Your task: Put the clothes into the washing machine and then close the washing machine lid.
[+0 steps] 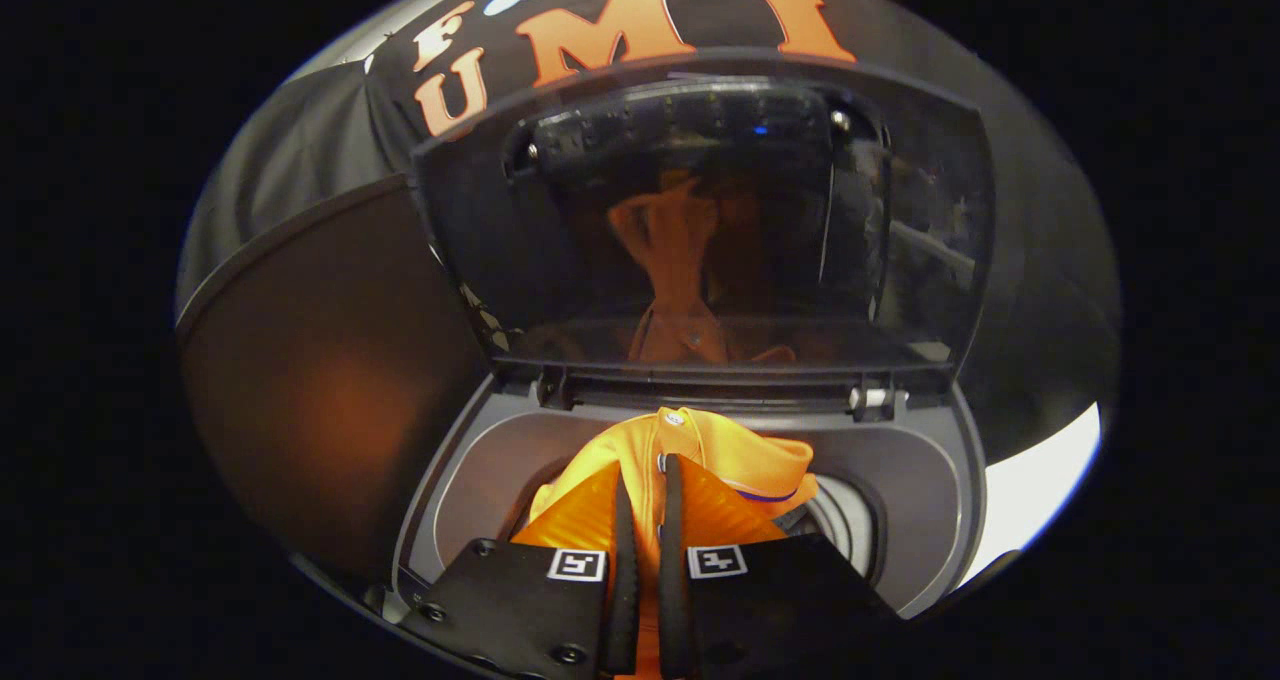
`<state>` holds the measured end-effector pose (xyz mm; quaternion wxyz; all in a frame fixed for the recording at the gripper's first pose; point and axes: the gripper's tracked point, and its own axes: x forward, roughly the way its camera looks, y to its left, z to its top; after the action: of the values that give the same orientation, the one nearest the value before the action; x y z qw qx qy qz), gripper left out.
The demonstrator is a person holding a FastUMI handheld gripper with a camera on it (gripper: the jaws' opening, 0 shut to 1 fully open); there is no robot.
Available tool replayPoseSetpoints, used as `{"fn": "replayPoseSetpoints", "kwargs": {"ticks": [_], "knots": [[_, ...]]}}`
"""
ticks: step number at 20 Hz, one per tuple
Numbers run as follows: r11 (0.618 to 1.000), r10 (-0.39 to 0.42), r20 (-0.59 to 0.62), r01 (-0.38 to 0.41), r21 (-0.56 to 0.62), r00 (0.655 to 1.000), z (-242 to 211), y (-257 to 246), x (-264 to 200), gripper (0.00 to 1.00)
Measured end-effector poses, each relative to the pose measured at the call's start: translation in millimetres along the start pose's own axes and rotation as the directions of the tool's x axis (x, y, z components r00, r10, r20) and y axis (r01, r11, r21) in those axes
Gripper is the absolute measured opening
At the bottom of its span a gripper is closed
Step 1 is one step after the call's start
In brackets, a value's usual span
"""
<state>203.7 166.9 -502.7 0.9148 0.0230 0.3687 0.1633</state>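
Cloth-walled booth; washing machine (930, 480)

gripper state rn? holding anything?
Gripper: closed on the orange shirt, cloth pinched between both fingers, held over the washing machine opening; lid is up.

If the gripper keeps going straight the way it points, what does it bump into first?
Its jaws are shut on the orange shirt, so the shirt leads. Straight ahead, the gripper would probably meet the washing machine's back rim below the raised lid, though depth is unclear.
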Motion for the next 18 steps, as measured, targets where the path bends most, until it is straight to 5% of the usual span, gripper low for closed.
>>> {"fn": "replayPoseSetpoints", "kwargs": {"ticks": [7, 18], "knots": [[0.987, -0.117, -0.182, 0.134, 0.084, 0.976, -36, -26, 26, 0.17], [0.975, -0.164, -0.403, 0.21, 0.072, 0.9, -73, -40, 56, 0.17]]}}
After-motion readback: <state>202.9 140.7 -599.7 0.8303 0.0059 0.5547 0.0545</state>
